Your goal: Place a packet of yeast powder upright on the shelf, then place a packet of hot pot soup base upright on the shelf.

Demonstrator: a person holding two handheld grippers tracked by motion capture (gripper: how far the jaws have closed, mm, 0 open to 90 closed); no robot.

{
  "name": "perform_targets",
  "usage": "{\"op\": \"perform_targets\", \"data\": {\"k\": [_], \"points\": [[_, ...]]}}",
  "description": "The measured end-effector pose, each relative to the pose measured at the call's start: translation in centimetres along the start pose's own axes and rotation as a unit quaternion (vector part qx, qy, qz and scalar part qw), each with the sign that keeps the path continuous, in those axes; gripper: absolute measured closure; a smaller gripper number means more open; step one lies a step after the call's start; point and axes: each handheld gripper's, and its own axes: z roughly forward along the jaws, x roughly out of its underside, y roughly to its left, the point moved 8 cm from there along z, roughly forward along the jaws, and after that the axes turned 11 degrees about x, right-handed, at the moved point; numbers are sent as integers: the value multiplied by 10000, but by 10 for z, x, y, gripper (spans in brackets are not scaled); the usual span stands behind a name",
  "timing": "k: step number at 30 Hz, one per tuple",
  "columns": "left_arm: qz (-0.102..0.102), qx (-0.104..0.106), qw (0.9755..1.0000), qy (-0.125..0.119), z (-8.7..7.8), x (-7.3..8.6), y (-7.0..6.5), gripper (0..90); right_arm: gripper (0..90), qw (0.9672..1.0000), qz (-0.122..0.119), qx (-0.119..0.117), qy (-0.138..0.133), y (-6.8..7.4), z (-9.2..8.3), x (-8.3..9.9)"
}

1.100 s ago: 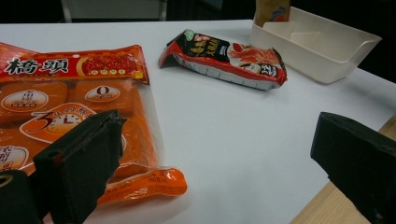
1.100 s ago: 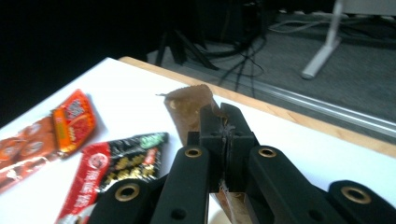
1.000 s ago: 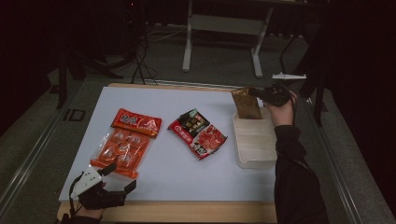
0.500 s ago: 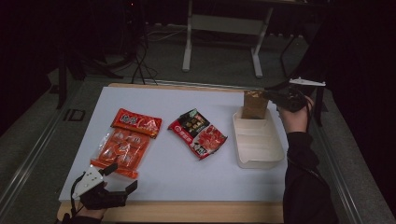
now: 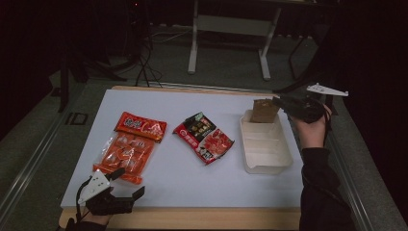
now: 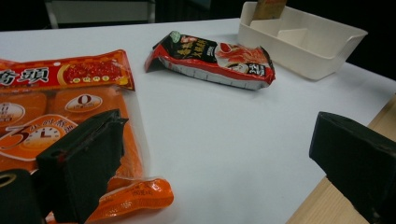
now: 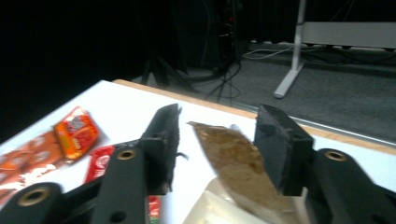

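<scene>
Your white table (image 5: 192, 187) carries the same spread as a second ago: the orange packet (image 5: 129, 147) and red-black packet (image 5: 204, 137) have not shifted. The cream bin (image 5: 267, 159) now holds the brown pouch (image 5: 263, 110), standing upright at its far end. Your right gripper (image 5: 284, 102) has drawn back toward the right; its jaws have just been opening, apart beside the pouch without pressing it. Your left gripper (image 5: 126, 183) rests with its jaws wide, holding nothing.
</scene>
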Motion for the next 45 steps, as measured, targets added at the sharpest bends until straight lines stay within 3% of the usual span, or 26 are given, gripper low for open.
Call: {"op": "perform_targets", "data": {"k": [12, 16, 18, 22, 29, 32, 37, 39, 43, 45], "points": [[248, 295, 9992, 42, 12, -12, -13, 37, 224, 9989, 78, -308, -345, 43, -38, 23], [139, 524, 9985, -9, 18, -20, -19, 38, 162, 9984, 53, -386, -416, 56, -50, 34], [-2, 700, 9975, 101, 24, -25, -23, 38, 140, 9974, 119, -523, -473, 64, -57, 38], [-149, 969, 9950, 167, 35, -36, -29, 37, 137, 9964, 231, -650, -491, 74, -66, 44], [12, 913, 9955, 246, 53, -51, -26, 38, 143, 9962, 3, -784, -389, 94, -73, 66], [92, 999, 9943, 360, 58, -55, -25, 44, 145, 9954, -75, -898, -314, 102, -75, 76], [164, 1105, 9922, 546, 71, -61, -24, 56, 147, 9941, -11, -1053, -263, 113, -81, 86], [202, 1087, 9921, 590, 77, -64, -22, 56, 147, 9937, -113, -1086, -259, 118, -83, 89], [134, 1158, 9917, 546, 89, -72, -17, 105, 147, 9932, -196, -1115, -275, 123, -85, 94], [196, 1140, 9918, 535, 95, -75, -17, 140, 149, 9934, -209, -1097, -261, 124, -86, 98]]}}
